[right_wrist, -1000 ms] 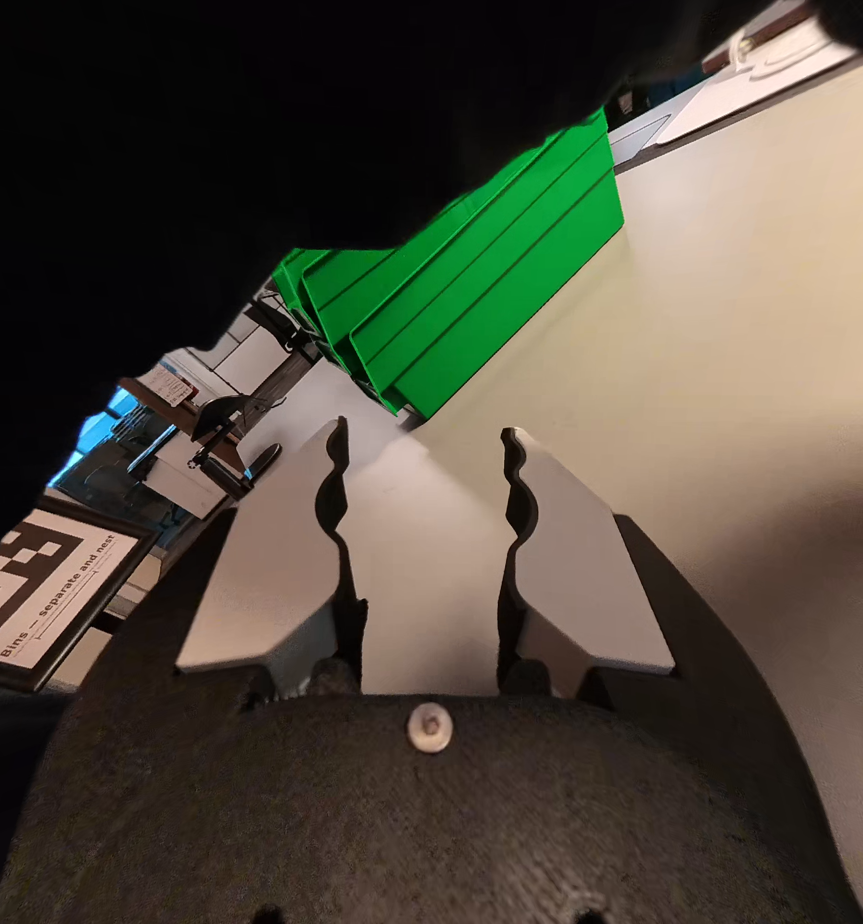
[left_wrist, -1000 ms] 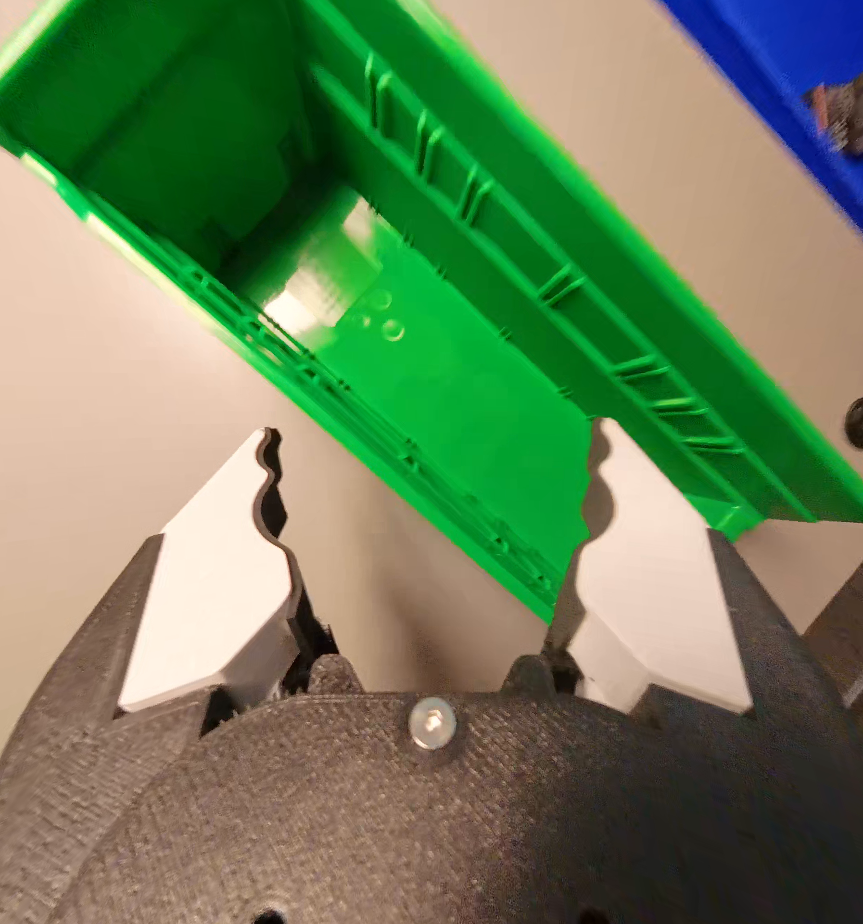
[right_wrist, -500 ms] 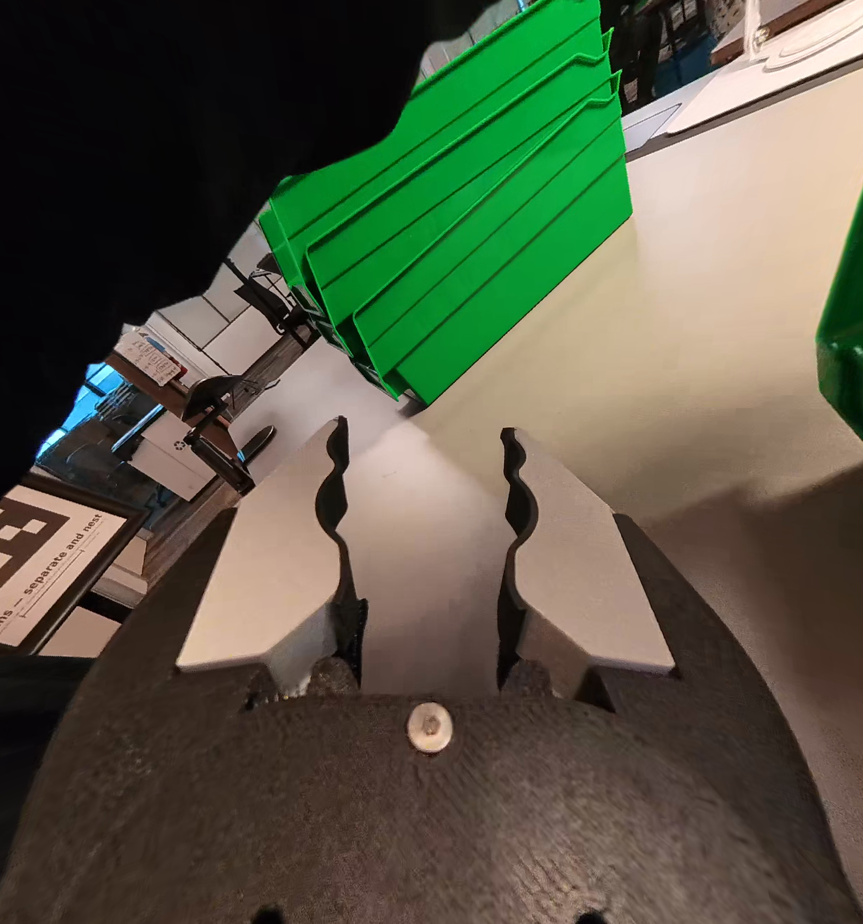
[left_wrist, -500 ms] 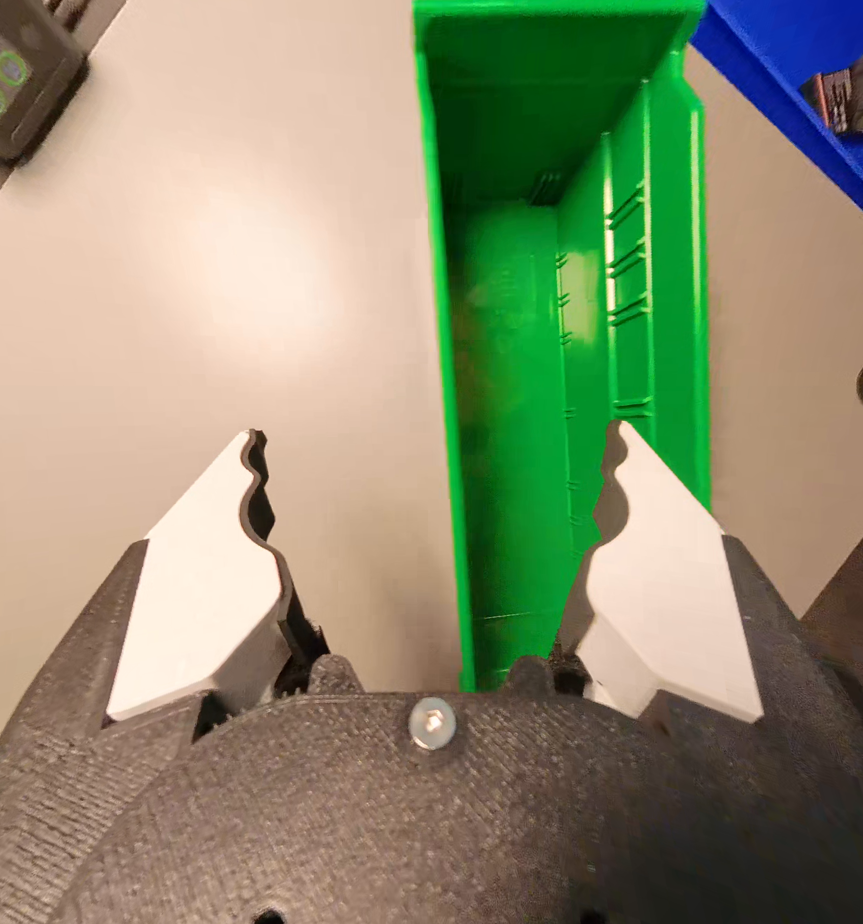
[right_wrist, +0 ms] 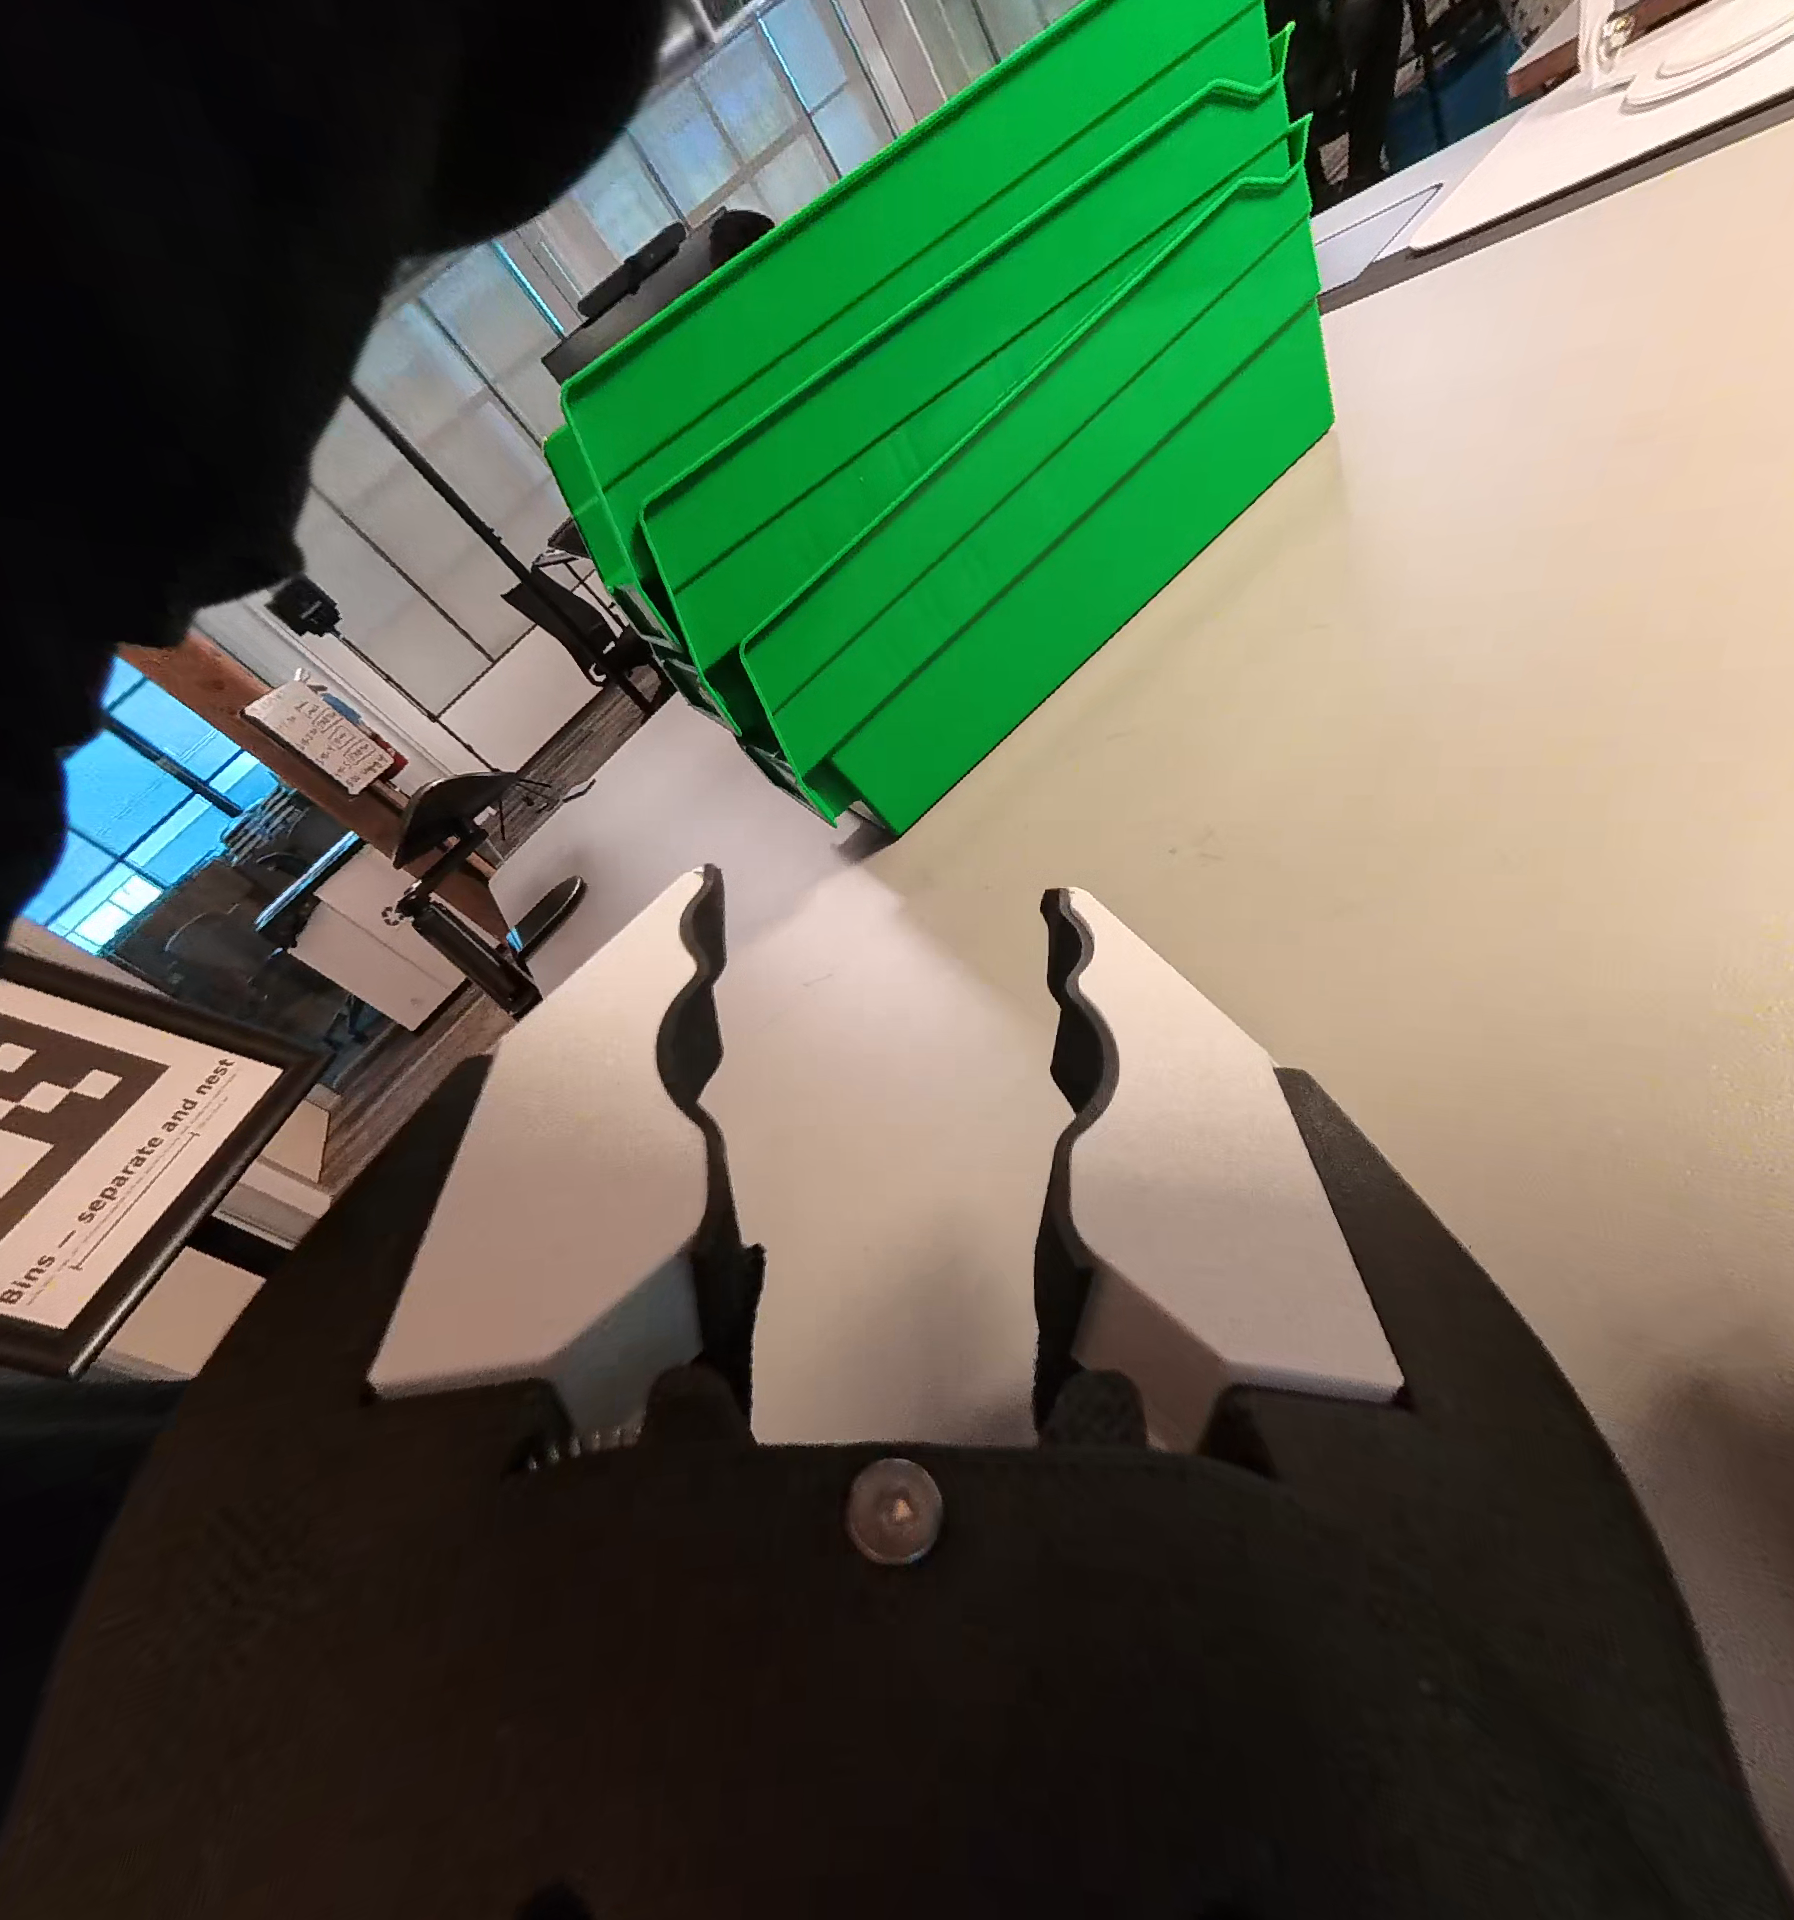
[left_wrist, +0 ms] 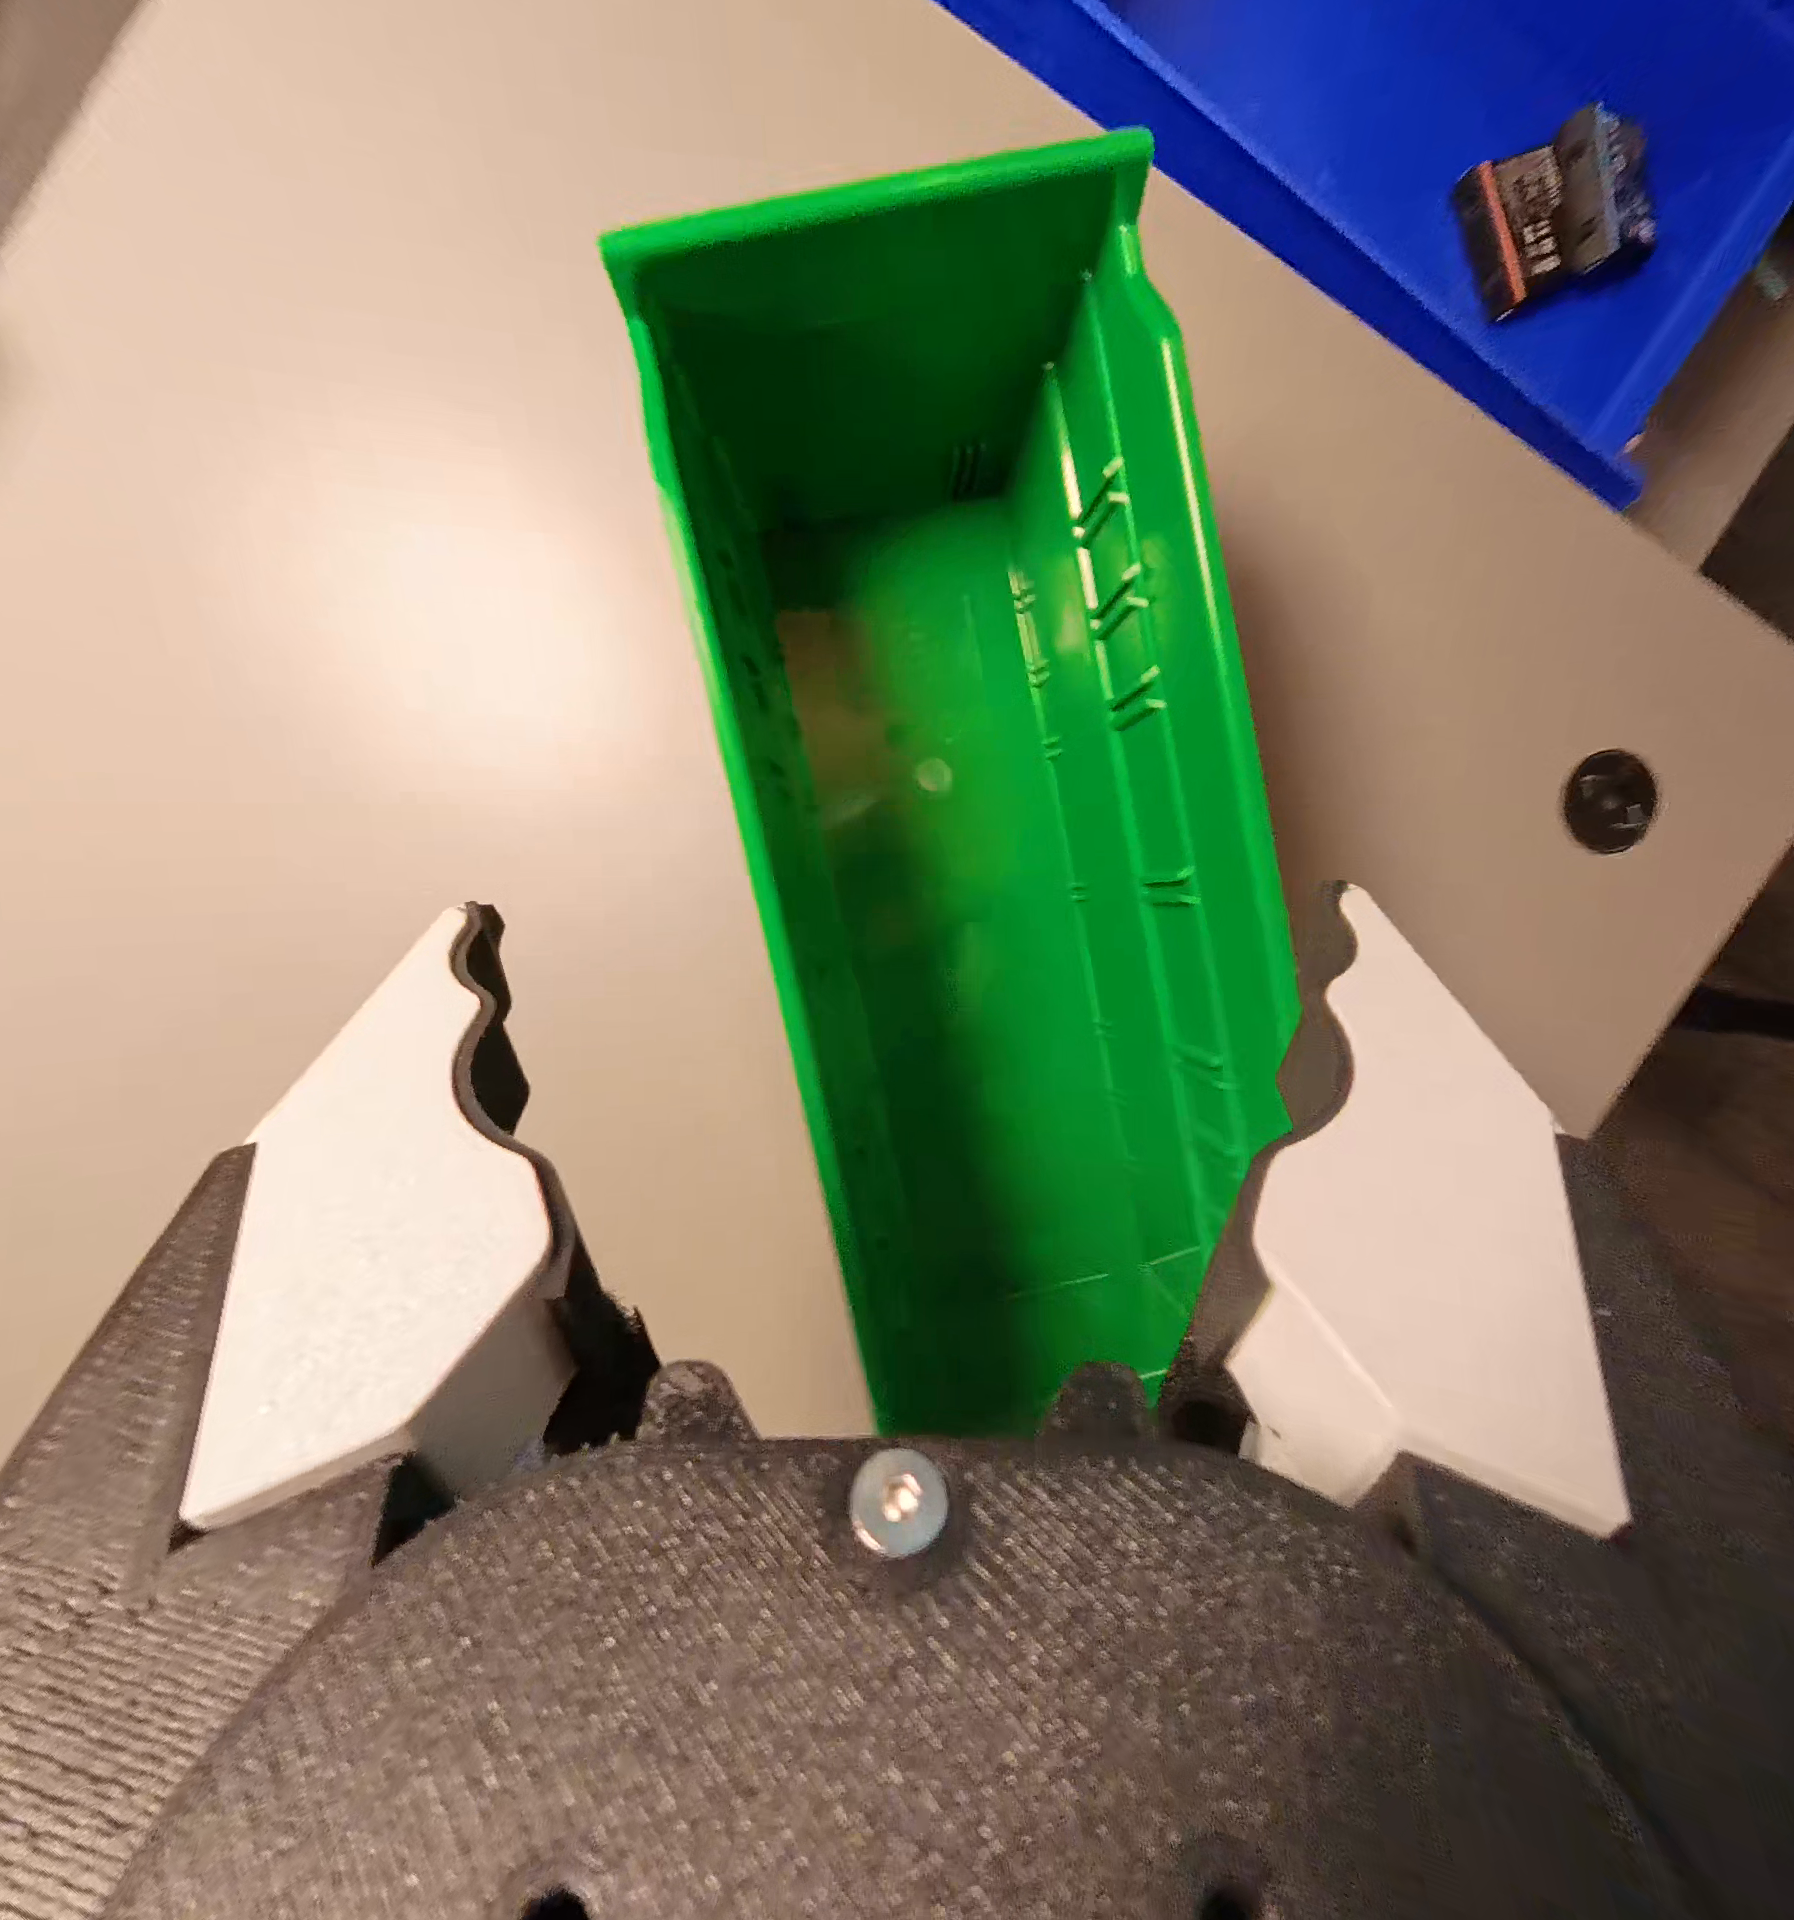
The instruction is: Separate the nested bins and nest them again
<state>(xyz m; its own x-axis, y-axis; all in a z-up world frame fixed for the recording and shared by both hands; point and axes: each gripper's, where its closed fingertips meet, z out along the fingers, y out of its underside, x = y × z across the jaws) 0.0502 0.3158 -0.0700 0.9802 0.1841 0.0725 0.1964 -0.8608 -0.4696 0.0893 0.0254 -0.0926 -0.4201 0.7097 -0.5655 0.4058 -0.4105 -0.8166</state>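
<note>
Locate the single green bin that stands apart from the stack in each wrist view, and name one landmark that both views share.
Left wrist view: the single green bin runs up the middle, open top towards the camera, between the spread fingers.
Right wrist view: not in it; only the stack of nested green bins shows.
Shared landmark: the beige table.

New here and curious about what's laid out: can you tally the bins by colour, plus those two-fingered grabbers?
Green bin on its own: 1
Pile of nested green bins: 1 (how many bins are in it is unclear)
Blue bin: 1
Grabbers: 2, left grabber and right grabber
Total: 5
</note>
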